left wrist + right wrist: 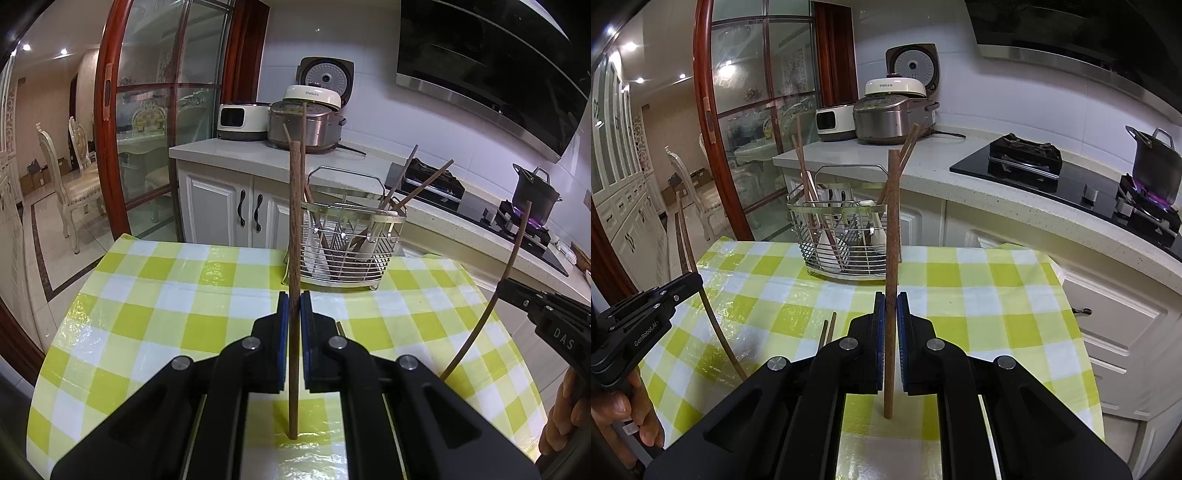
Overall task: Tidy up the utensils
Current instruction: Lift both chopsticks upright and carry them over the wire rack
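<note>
Two long brown wooden chopsticks are in hand, one per gripper, both held roughly upright over the yellow-green and white checked tablecloth (pixel 177 280). Left gripper (pixel 294 299) has its blue-padded jaws closed on the left chopstick (pixel 294 221), stick running vertical, top end well above the jaws, bottom end hanging below them near the cloth. Right gripper (pixel 891 301) likewise clamped on the right chopstick (pixel 893 221), same near-vertical axis. Target is the silver wire utensil basket (pixel 347 240) at the far edge of the table, already holding several brown chopsticks leaning out at angles plus what looks like a white ceramic spoon, hard to be sure through the wires. Key relation: basket lies ahead of both jaws, slightly right of the left gripper's line and slightly left of the right gripper's, so it sits between them and further out. Sticks are already upright, so long axis roughly matches the drop into the basket; next move is likely forward, lift to clear the rim, then lower. Which gripper is nearer is not clear from these fisheye views; they seem about level. Two more thin brown chopsticks (pixel 827 332) lie flat on the cloth just left of the right gripper, still to be collected. Lit gas burner with dark pot (pixel 1156 166) on the counter, well apart from the work.
</note>
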Available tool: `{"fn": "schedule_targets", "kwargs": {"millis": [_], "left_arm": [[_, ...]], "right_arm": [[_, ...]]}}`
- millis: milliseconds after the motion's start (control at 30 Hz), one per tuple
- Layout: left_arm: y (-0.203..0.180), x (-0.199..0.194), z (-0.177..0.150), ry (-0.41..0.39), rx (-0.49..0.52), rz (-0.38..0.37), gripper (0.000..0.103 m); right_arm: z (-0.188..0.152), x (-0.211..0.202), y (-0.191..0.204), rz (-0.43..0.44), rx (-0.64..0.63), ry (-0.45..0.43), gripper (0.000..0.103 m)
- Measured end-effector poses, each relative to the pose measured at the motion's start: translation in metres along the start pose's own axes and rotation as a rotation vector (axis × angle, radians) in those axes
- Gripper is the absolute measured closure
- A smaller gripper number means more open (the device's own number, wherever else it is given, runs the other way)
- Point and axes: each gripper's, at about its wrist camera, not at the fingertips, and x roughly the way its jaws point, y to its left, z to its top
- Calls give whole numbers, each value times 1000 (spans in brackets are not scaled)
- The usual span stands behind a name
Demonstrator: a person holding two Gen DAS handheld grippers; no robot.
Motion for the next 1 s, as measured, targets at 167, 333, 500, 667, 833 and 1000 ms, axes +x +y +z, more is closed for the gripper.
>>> {"fn": "schedule_targets", "kwargs": {"millis": [167, 333, 500, 667, 833, 1000], "left_arm": [[0, 0, 0, -3, -6, -7, 97], [1, 0, 0, -2, -9, -13, 97], [1, 0, 1, -4, -12, -19, 97], [1, -1, 2, -7, -15, -25, 97], [1, -2, 7, -12, -18, -36, 97], [-1, -2, 18, -25, -13, -50, 97]], "right_arm": [[0, 0, -1, 0, 3, -1, 94], [0, -3, -3, 4, 8, -1, 94], [0, -3, -3, 6, 9, 0, 94], [0, -5, -2, 8, 8, -1, 94], [2, -5, 0, 18, 8, 1, 94], [12, -5, 4, 33, -3, -5, 94]]}}
